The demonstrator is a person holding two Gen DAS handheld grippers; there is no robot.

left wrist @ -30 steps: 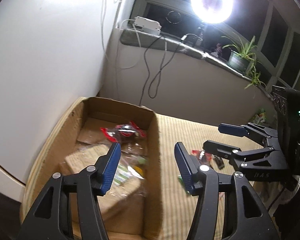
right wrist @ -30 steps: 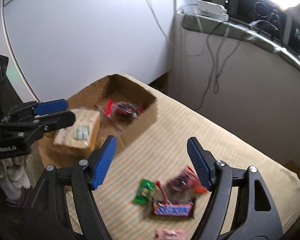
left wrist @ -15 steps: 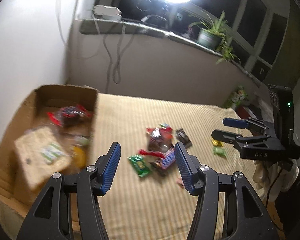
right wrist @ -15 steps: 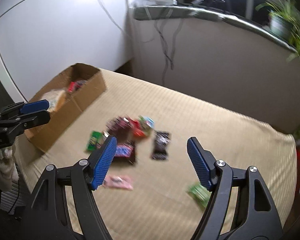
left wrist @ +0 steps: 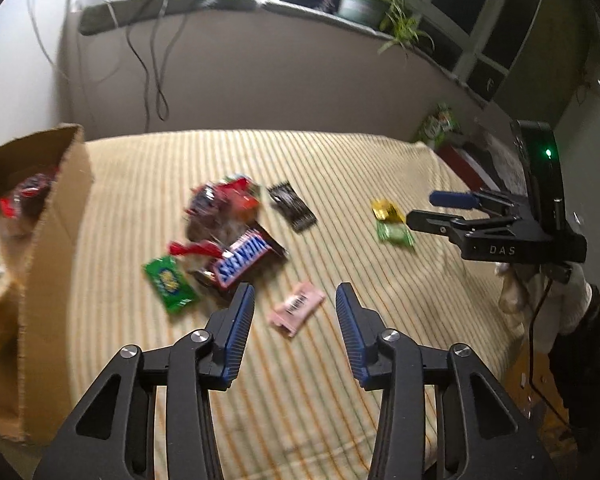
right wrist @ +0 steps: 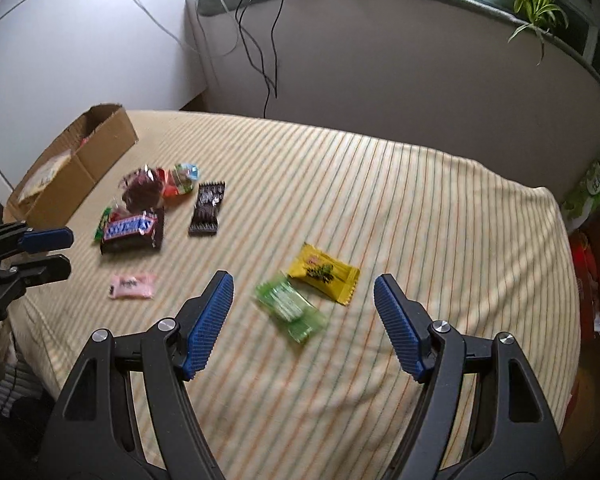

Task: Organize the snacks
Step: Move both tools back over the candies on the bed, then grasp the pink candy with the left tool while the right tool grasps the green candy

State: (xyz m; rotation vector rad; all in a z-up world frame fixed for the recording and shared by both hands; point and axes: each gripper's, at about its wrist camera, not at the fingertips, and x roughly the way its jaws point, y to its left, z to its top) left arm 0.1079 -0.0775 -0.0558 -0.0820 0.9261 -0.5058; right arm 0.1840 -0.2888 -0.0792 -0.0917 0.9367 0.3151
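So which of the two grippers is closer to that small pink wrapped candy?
Left. The left gripper hangs open right over the small pink wrapped candy; the right gripper is off to the side, above the green packet.

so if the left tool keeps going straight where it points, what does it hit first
Most likely the pink snack packet, lying on the striped cloth just ahead between the open left tool fingers; depth is hard to judge.

My left gripper (left wrist: pixel 295 312) and right gripper (right wrist: pixel 303 308) were black plastic frames with ribbed blue finger pads (right wrist: pixel 208 330) and silver screws. White "DAS" lettering and a green light marked the right one's body.
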